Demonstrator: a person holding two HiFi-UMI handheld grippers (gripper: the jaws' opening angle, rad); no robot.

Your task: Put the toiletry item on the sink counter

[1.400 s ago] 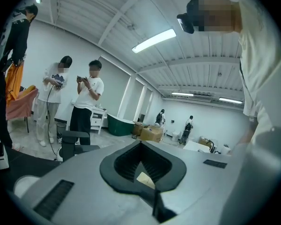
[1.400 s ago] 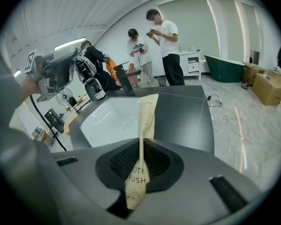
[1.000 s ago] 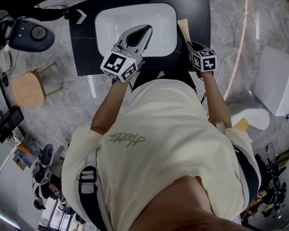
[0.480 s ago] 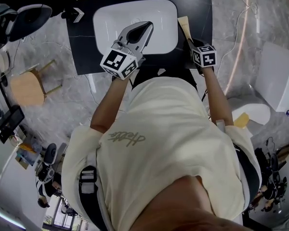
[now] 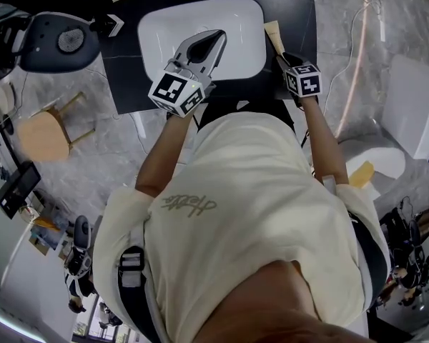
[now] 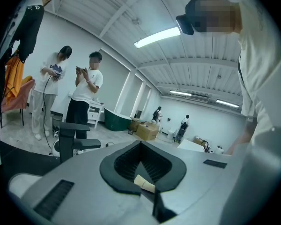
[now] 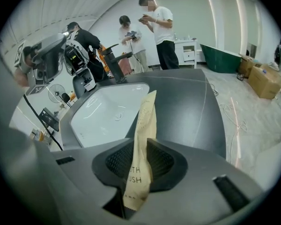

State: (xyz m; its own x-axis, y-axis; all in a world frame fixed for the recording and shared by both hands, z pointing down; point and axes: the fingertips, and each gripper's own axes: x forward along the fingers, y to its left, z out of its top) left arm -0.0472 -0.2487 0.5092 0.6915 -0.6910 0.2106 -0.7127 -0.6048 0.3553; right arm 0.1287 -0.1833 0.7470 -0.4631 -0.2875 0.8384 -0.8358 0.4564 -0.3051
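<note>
A tan paper toothbrush packet (image 5: 272, 34) (image 7: 145, 125) sticks up from my right gripper (image 5: 281, 56) (image 7: 141, 144), which is shut on its lower part. It hangs over the dark sink counter (image 5: 289, 13) (image 7: 182, 107), just right of the white basin (image 5: 164, 27) (image 7: 103, 111). My left gripper (image 5: 216, 38) (image 6: 141, 144) is held over the basin's front right part. Its jaws meet at the tips, with only a small tan scrap between the pads. A black faucet (image 7: 114, 60) (image 6: 72, 137) stands at the far side of the basin.
A wooden stool (image 5: 39, 134) stands on the floor at the left, below a dark round device (image 5: 61, 41). A white fixture (image 5: 415, 106) and cables (image 5: 357, 56) lie to the right. Two people (image 6: 86, 93) stand beyond the counter.
Both grippers keep about the same place over the sink, the right one a little further forward. The packet stays gripped. The dark round device at upper left has shifted.
</note>
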